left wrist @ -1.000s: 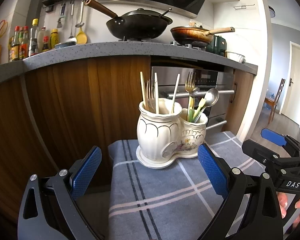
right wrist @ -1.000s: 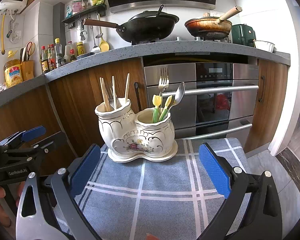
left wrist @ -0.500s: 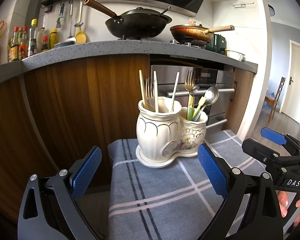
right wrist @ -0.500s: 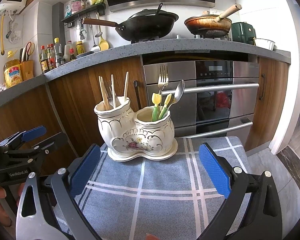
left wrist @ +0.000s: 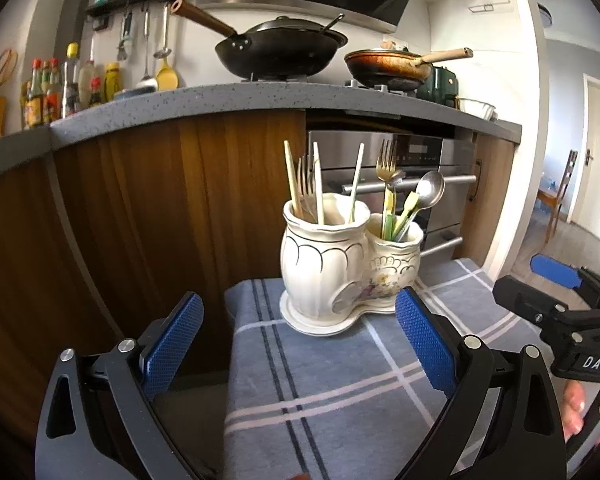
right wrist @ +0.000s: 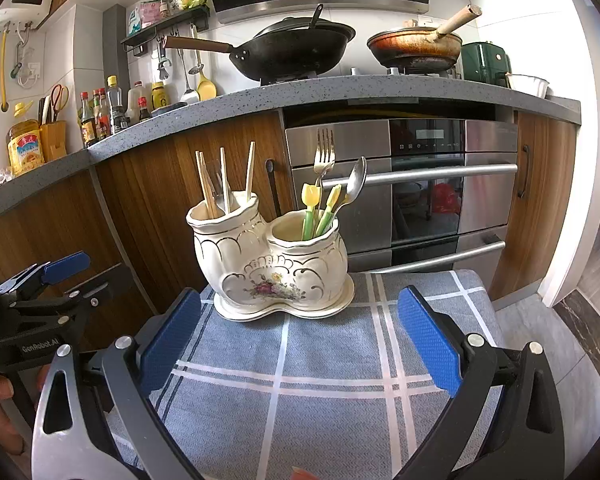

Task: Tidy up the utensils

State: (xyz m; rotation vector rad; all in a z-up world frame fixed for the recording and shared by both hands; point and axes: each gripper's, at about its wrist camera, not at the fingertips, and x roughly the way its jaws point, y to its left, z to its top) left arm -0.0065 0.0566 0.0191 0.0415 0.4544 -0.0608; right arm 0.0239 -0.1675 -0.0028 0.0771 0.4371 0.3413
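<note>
On checked cloth, far edge: utensil holder | left gripper spread, empty | right gripper spread, empty

L gripper jaws wide, empty | utensil holder ahead on cloth

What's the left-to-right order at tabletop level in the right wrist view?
left gripper → right gripper's left finger → taller compartment with chopsticks → shorter compartment with fork and spoon → right gripper's right finger
</note>
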